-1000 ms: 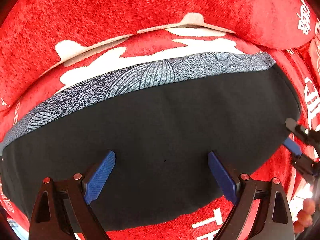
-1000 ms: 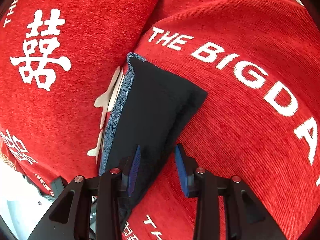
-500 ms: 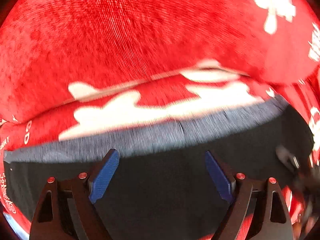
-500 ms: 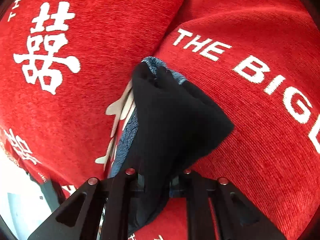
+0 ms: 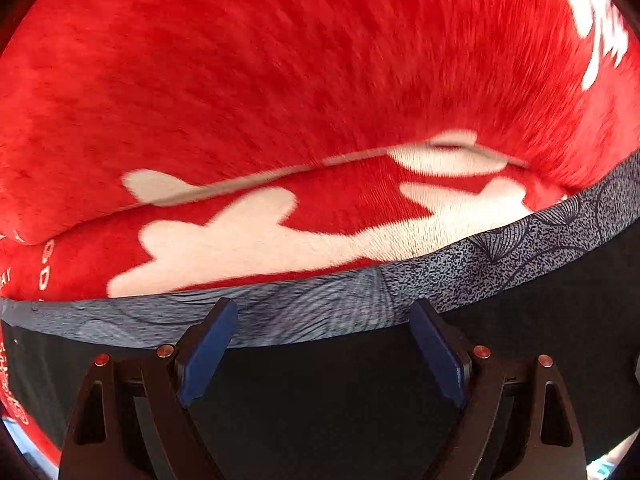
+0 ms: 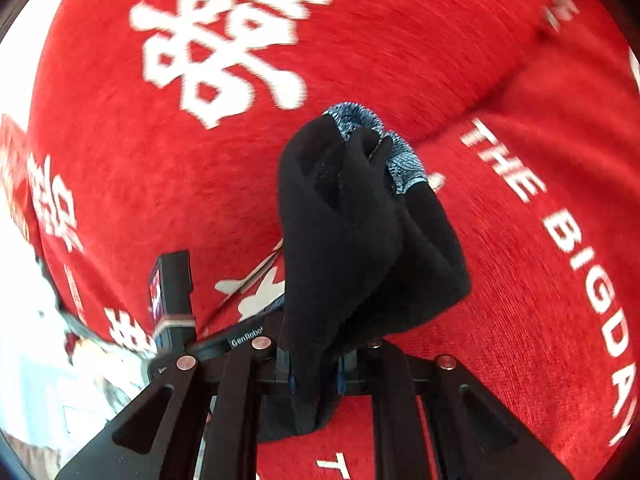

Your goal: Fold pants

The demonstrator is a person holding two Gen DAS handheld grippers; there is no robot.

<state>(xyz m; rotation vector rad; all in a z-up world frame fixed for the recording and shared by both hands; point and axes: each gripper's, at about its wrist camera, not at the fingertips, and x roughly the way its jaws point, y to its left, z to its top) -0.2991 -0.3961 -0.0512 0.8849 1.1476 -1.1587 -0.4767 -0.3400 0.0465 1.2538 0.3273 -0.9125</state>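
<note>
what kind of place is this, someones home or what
Probably a home, on a sofa or bed: a plush red cover printed with wedding characters, and black pants being folded on it.

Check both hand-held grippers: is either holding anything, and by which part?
The right hand-held gripper is shut on the black pants, pinching a bunched end. The left hand-held gripper is open, holding nothing.

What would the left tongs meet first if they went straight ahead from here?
Probably the patterned grey band of the black pants, right between the open left tongs; beyond it lies the red blanket. Depth is unclear.
</note>
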